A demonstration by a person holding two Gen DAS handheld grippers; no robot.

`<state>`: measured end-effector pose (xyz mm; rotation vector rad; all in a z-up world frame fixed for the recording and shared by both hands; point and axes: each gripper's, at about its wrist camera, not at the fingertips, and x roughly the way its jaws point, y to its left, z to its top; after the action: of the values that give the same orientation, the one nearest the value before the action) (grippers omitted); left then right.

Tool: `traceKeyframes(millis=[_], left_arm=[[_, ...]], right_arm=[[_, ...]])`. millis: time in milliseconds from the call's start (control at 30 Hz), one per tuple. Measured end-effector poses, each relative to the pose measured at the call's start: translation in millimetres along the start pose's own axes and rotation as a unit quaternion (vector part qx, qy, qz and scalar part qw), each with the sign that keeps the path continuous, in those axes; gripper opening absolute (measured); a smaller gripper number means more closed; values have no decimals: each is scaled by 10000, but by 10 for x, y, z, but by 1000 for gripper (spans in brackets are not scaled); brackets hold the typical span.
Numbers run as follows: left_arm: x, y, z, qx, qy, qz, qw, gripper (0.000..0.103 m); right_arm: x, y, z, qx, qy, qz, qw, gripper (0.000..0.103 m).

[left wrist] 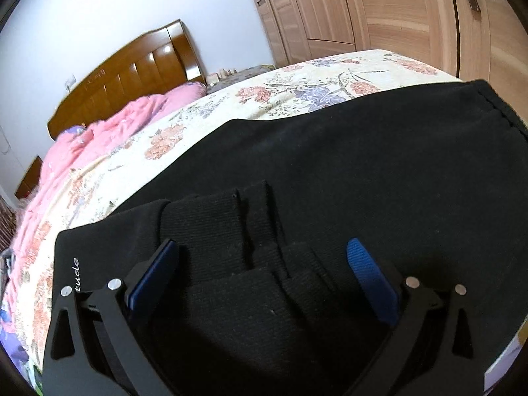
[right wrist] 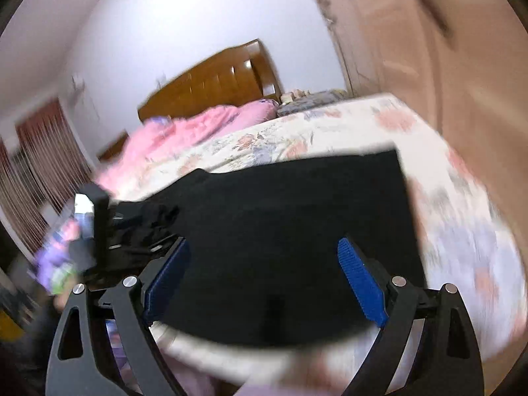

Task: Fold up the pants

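The black pants (left wrist: 346, 171) lie flat on the floral bedsheet (left wrist: 297, 85) at the foot end of the bed, already doubled into a broad dark slab. In the left wrist view the ribbed cuffs (left wrist: 231, 231) are bunched at 6 o'clock, just ahead of the left gripper (left wrist: 264, 277), whose jaws stand wide with the cloth lying between the blue pads but not pinched. The right gripper (right wrist: 264, 280) also has its jaws wide and holds nothing; it hovers over the near edge of the pants, and its view is smeared, so contact cannot be judged. At 9 o'clock in that view the left gripper's body sits by the bunched cuffs.

The pink quilt (left wrist: 109, 132) is heaped toward the wooden headboard (left wrist: 132, 76) at 10 o'clock, well apart from the pants.

The likely trouble is the cuffs: they are thick and uneven, so a closing jaw may catch only the top layer and drag the stack askew. The near edge also lies close to the mattress edge, where a pull could slide the pants off.
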<state>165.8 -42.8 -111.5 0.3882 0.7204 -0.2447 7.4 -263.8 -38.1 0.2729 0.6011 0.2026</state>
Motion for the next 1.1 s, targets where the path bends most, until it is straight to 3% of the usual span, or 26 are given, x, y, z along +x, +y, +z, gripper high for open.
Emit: traceKeyframes(millis=[33, 100, 233, 367, 500, 533, 567, 667, 800, 867, 933, 1000, 1100], left_arm=[[-70, 48, 33, -119, 77, -316, 9994, 100], [-344, 166, 174, -380, -254, -979, 9941, 101], [-594, 309, 674, -299, -851, -964, 9912, 101], [95, 210, 1165, 152, -269, -782, 9965, 101], [884, 108, 1214, 448, 491, -606, 9959, 101], [1093, 104, 1162, 407, 823, -681, 9934, 102], [1146, 218, 1168, 24, 920, -931, 9914, 102], [1288, 497, 1127, -682, 1190, -967, 9858, 102], [1278, 446, 1111, -570, 1152, -852, 9880, 102], [1280, 451, 1110, -600, 1147, -848, 9880, 102], [1276, 448, 1113, -609, 1141, -848, 9880, 102], [1255, 448, 1115, -612, 1132, -823, 9883, 102], [1254, 440, 1124, -601, 1115, -787, 9888, 102]], right_arm=[[212, 25, 148, -46, 203, -233, 9995, 88], [515, 15, 350, 36, 579, -432, 9974, 88], [1095, 127, 682, -265, 1068, -731, 9912, 88], [1524, 345, 735, -832, 1457, -1056, 9802, 88], [1788, 276, 594, -1217, 1892, -1385, 9645, 90], [1803, 219, 581, -1162, 1896, -1262, 9668, 90], [1790, 182, 596, -1079, 1872, -1180, 9692, 90], [1734, 41, 647, -676, 1602, -1151, 9780, 88], [1573, -86, 696, -62, 1179, -866, 9892, 83], [1365, -41, 687, 16, 973, -777, 9922, 88], [1155, 98, 567, -238, 1048, -657, 9920, 88], [1123, 276, 344, -730, 1500, -518, 9846, 89], [1084, 534, -51, -1892, 1618, -1213, 9609, 90]])
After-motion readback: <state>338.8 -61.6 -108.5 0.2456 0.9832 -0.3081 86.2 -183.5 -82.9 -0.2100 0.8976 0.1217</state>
